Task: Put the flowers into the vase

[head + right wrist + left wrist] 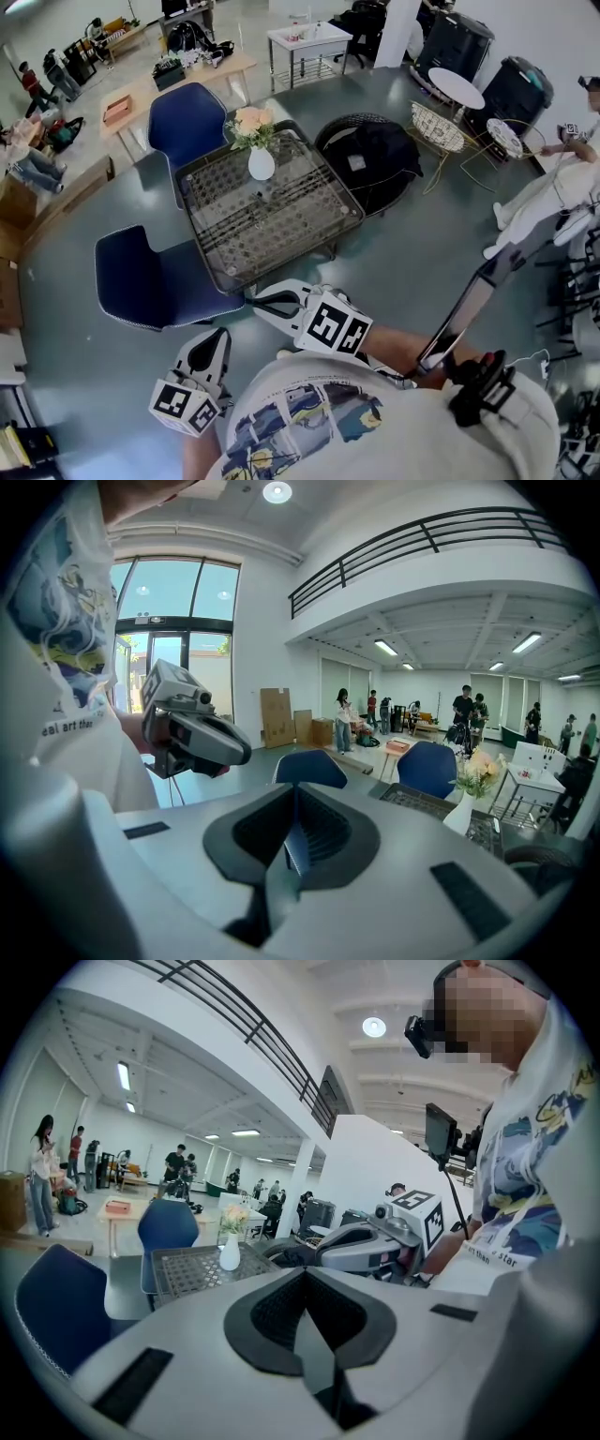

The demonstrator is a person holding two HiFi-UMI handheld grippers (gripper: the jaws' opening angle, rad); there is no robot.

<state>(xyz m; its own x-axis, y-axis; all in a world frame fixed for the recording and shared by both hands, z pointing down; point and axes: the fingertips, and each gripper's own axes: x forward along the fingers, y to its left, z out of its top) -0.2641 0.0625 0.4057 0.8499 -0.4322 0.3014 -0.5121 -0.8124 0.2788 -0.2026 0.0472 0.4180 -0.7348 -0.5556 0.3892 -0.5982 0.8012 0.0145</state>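
Firstly, blue chair (150,281): stands at the near-left corner of the desk, and plays no part in the task.
Left gripper (216,337): held low, close to the person's torso and well apart from the desk. Its jaws are clenched together with nothing between them.
Flowers (253,122): a pale peach bunch with green leaves, standing upright in the vase and not lying loose anywhere.
Vase (262,164): white and bulb-shaped, upright on the far part of the desk, with the stems rising from its neck.
Desk (309,246): a square glass top over a dark lattice. No other stem can be seen on it.
Right gripper (258,304): held just beside the left one, at the near edge of the desk, and points across the person's front. Its jaws are pressed shut and grasp nothing.
Step in hand: judged complete, since the bunch already sits in its vessel and neither tool carries anything.
Next move: probably none for the task itself. If a further stem is wanted, it must first be found, as none shows outside the vase. The jaws would then have to part before reaching for it.
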